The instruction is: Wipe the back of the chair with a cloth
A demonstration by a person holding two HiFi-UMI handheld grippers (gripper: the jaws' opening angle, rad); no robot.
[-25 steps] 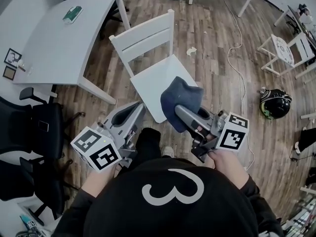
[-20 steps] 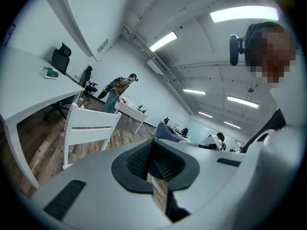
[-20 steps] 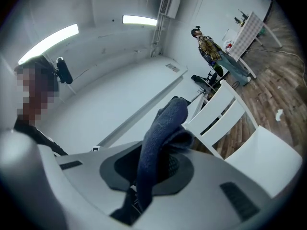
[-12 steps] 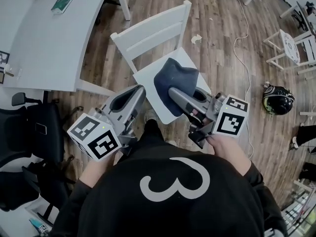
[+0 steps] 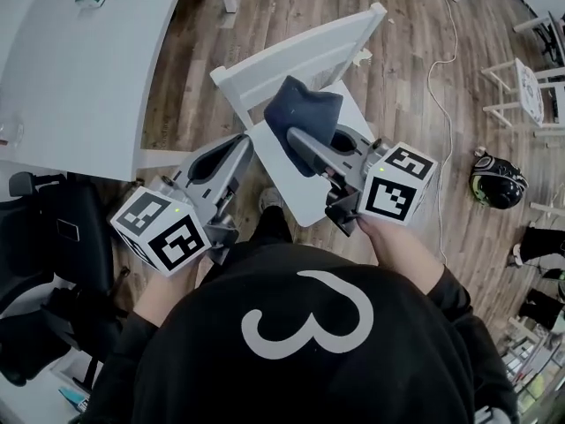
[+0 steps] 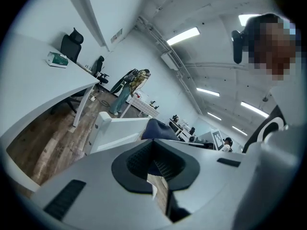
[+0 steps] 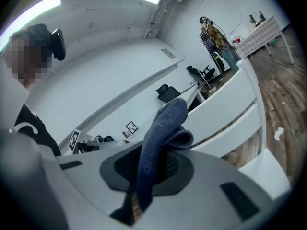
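Now, head view: your right gripper (image 5: 295, 140) has its jaws clamped on a dark blue cloth (image 5: 302, 111), which bunches up above the jaw tips. The cloth is held over the seat of the white chair (image 5: 300, 53), close to the slatted back; contact with the back can't be told from here. Your left gripper (image 5: 238, 147) sits beside the chair's left edge, pointing at the back. The grey desk (image 5: 79, 78) lies to the left of the chair.

Left gripper view: jaws together except for a thin slit, nothing between them. The chair back and the cloth show just past the tips.

Right gripper view: jaws closed on the cloth, which rises from between the pads and folds over at its top. The chair's slats run behind it to the right.
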